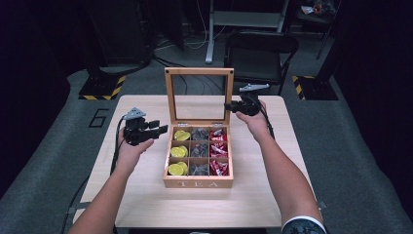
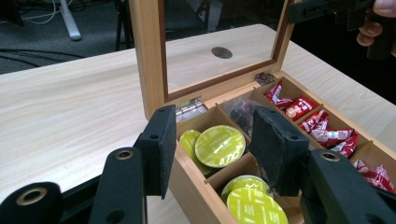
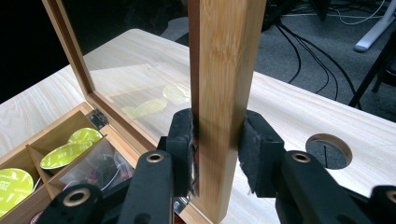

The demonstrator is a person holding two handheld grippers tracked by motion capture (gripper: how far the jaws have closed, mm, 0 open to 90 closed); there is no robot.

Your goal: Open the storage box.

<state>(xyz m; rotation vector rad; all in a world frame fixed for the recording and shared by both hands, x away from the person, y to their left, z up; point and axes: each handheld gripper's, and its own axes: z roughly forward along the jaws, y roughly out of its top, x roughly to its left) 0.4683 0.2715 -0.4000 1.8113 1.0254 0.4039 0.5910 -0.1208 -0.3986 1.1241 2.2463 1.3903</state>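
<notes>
A wooden tea box (image 1: 198, 183) stands open in the middle of the table, its glass lid (image 1: 170, 97) upright. Its left column holds yellow-green capsules (image 1: 181, 135), the middle one dark bags (image 1: 198, 151), the right one red sachets (image 1: 217, 146). My right gripper (image 1: 228, 106) is shut on the lid's right-hand frame piece (image 3: 224, 56), and both pads (image 3: 183, 140) press the wood in the right gripper view. My left gripper (image 1: 163, 129) hovers open at the box's far left corner. In the left gripper view its jaws (image 2: 215, 116) stand apart over a capsule (image 2: 219, 145), touching nothing.
The light wooden table (image 1: 146, 204) has bare room on both sides of the box and in front of it. A round hole (image 3: 329, 150) is cut in the tabletop behind the lid. A dark chair (image 1: 260, 53) stands beyond the far edge.
</notes>
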